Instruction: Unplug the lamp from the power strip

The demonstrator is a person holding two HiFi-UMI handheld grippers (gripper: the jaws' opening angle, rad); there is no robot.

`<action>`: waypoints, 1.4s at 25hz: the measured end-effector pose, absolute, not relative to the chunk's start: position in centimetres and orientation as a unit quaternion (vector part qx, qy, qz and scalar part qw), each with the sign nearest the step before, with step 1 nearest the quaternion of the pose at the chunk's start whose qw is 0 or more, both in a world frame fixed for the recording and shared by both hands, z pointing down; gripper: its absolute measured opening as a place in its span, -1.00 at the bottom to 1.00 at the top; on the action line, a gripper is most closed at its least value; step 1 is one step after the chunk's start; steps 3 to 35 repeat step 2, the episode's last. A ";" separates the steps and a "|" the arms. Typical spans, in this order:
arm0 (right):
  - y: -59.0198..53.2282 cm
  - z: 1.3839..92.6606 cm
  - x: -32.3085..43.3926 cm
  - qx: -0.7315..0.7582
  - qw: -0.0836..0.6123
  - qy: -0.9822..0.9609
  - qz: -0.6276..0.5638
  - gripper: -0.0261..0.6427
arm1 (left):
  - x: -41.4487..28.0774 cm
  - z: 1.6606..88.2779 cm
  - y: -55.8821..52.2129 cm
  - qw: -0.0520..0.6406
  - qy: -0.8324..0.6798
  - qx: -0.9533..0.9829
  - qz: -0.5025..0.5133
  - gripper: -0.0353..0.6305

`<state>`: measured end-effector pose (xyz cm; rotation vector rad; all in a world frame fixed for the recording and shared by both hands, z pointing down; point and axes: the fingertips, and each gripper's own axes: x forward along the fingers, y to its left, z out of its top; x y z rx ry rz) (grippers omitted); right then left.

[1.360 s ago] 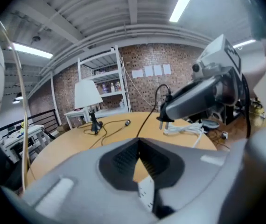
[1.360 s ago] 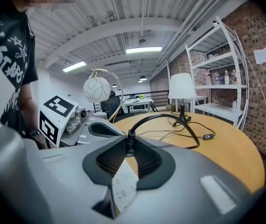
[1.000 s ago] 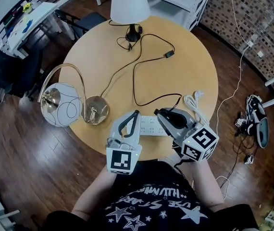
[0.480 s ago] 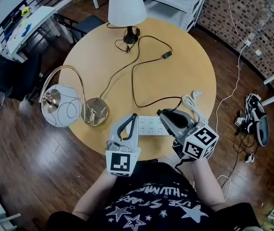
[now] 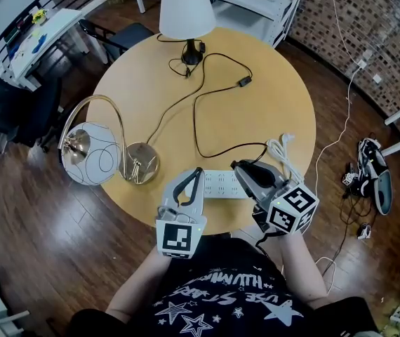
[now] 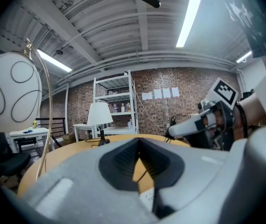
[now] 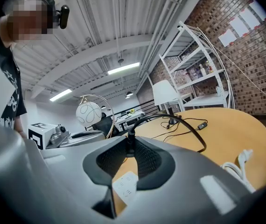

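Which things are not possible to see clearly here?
Prongs of the plug: right gripper view, hidden between the fingers of the right gripper, so plugged or unplugged is unclear.
Right end of the power strip: head view, covered by the right gripper.
Position of the cord switch: head view, too small.

Pale honey wood for the round table (image 5: 116, 97), dark reddish-brown boards for the floor (image 5: 38, 216), red-brown brick with pale mortar for the wall (image 5: 368, 27). White on the lamp shade (image 5: 187, 9), the power strip (image 5: 217, 183) and the coiled cable (image 5: 282, 149); black on the lamp stem (image 5: 192, 48), the cord (image 5: 207, 97) and the plug (image 7: 129, 141); brassy gold on the arc lamp (image 5: 139, 161), with thin black loops over its white globe (image 5: 91, 153). Light grey on the left gripper (image 5: 198, 170) and right gripper (image 5: 236, 166), black on the ribbed pads (image 7: 144, 160), black-and-white square markers on the cubes (image 5: 292, 209), white stars and lettering across a black shirt (image 5: 214, 293).
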<state>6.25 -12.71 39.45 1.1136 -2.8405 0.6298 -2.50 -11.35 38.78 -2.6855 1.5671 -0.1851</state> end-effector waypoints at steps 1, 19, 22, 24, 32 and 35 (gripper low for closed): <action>-12.7 39.6 6.3 0.358 0.014 -0.911 0.203 -0.75 | -2.5 38.8 -11.3 0.012 0.503 -0.862 -0.061 -0.88; -12.7 39.8 6.3 0.359 0.015 -0.910 0.204 -0.75 | -2.6 38.8 -11.3 0.010 0.502 -0.862 -0.063 -0.88; -12.7 39.8 6.3 0.359 0.015 -0.910 0.204 -0.75 | -2.6 38.8 -11.3 0.010 0.502 -0.862 -0.063 -0.88; -12.7 39.8 6.3 0.359 0.015 -0.910 0.204 -0.75 | -2.6 38.8 -11.3 0.010 0.502 -0.862 -0.063 -0.88; -12.7 39.8 6.3 0.359 0.015 -0.910 0.204 -0.75 | -2.6 38.8 -11.3 0.010 0.502 -0.862 -0.063 -0.88; -12.7 39.8 6.3 0.359 0.015 -0.910 0.204 -0.75 | -2.6 38.8 -11.3 0.010 0.502 -0.862 -0.063 -0.88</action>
